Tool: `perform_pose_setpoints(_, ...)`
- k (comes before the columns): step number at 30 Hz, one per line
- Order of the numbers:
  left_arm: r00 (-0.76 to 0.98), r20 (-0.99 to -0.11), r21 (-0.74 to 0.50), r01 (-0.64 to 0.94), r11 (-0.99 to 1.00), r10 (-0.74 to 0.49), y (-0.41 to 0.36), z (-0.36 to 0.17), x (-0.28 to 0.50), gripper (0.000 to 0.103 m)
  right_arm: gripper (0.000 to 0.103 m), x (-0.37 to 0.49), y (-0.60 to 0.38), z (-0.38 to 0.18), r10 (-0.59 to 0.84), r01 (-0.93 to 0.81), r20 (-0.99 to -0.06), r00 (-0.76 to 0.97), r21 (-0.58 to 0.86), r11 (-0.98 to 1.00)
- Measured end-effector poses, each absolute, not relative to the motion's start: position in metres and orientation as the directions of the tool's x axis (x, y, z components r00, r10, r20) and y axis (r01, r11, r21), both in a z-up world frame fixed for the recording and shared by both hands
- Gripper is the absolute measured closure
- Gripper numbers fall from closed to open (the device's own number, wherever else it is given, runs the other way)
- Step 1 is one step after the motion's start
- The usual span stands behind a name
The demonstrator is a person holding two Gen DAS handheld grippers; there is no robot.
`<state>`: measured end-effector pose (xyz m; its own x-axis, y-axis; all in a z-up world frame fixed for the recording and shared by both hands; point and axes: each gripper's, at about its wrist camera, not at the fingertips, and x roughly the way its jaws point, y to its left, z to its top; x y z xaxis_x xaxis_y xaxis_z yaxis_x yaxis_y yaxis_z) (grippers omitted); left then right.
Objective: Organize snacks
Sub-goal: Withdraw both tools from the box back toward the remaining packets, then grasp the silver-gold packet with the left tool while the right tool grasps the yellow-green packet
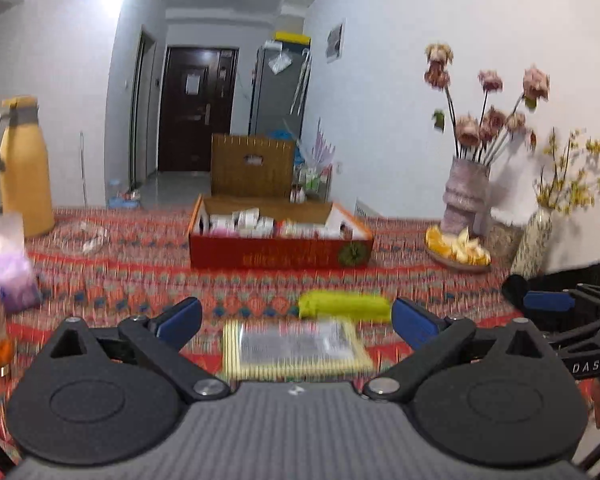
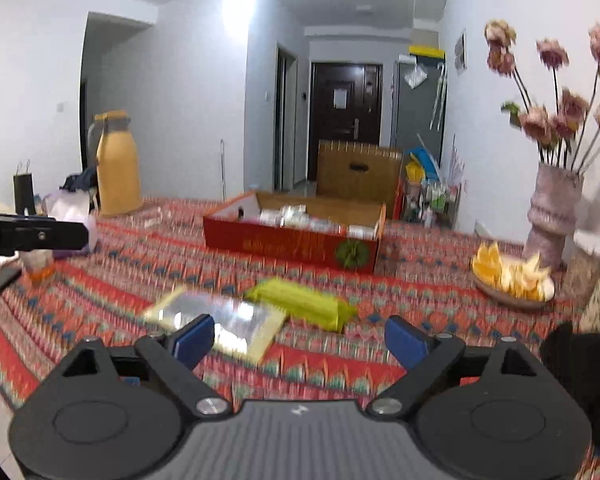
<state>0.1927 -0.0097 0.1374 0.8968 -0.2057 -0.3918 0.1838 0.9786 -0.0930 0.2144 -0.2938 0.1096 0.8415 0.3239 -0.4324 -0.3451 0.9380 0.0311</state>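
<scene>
Both tools, left tool (image 1: 296, 316) and right tool (image 2: 300, 338), hover with fingers spread, gripping nothing. Just beyond lie a flat yellow-edged packet (image 1: 296, 350) and green snack pack (image 1: 346, 306), short of the red box (image 1: 280, 254) on the patterned surface (image 1: 140, 272).

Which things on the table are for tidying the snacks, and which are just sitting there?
For the snacks:
- green snack pack
- flat yellow-edged packet
- red box, already holding small packets
- left gripper and right gripper, both open

Just sitting there:
- yellow jug
- vase of pink flowers
- plate of orange peel
- purple bag
</scene>
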Motion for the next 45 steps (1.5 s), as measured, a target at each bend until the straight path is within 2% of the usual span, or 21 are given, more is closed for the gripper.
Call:
perform_pose_setpoints(6, 0.846, -0.506, -0.084, 0.146, 0.986, -0.169, -0.001, 0.096, 0.177, 0.000, 0.011, 0.193, -0.297, 0.073, 0.322, -0.314, -0.507, 0.800, 0.103, 0.944)
perform_pose_setpoints(14, 0.782, -0.606, -0.112, 0.099, 0.989, -0.147, 0.006, 0.064, 0.183, 0.000, 0.011, 0.187, -0.287, 0.043, 0.301, -0.311, -0.591, 0.748, 0.088, 0.946)
perform_pose_setpoints(25, 0.761, -0.633, -0.110, 0.093, 0.990, -0.142, 0.008, 0.058, 0.209, 0.000, 0.011, 0.209, -0.278, 0.038, 0.289, -0.317, -0.619, 0.730, 0.069, 0.946)
perform_pose_setpoints(31, 0.760, -0.640, -0.016, 0.130, 0.991, -0.110, 0.004, 0.051, 0.238, 0.000, 0.011, 0.229, -0.274, 0.034, 0.278, -0.320, -0.636, 0.720, 0.052, 0.946)
perform_pose_setpoints(36, 0.745, -0.656, -0.003, 0.158, 0.987, -0.121, -0.001, 0.043, 0.264, 0.000, 0.011, 0.251, -0.273, 0.034, 0.271, -0.318, -0.642, 0.717, 0.044, 0.947)
perform_pose_setpoints(41, 0.750, -0.652, 0.112, 0.240, 0.964, -0.111, -0.016, 0.040, 0.289, 0.000, 0.011, 0.276, -0.270, 0.034, 0.261, -0.334, -0.645, 0.718, 0.009, 0.942)
perform_pose_setpoints(45, 0.751, -0.643, 0.198, 0.352, 0.915, -0.150, -0.027, 0.040, 0.311, 0.000, 0.011, 0.303, -0.264, 0.038, 0.262, -0.364, -0.638, 0.724, -0.030, 0.931)
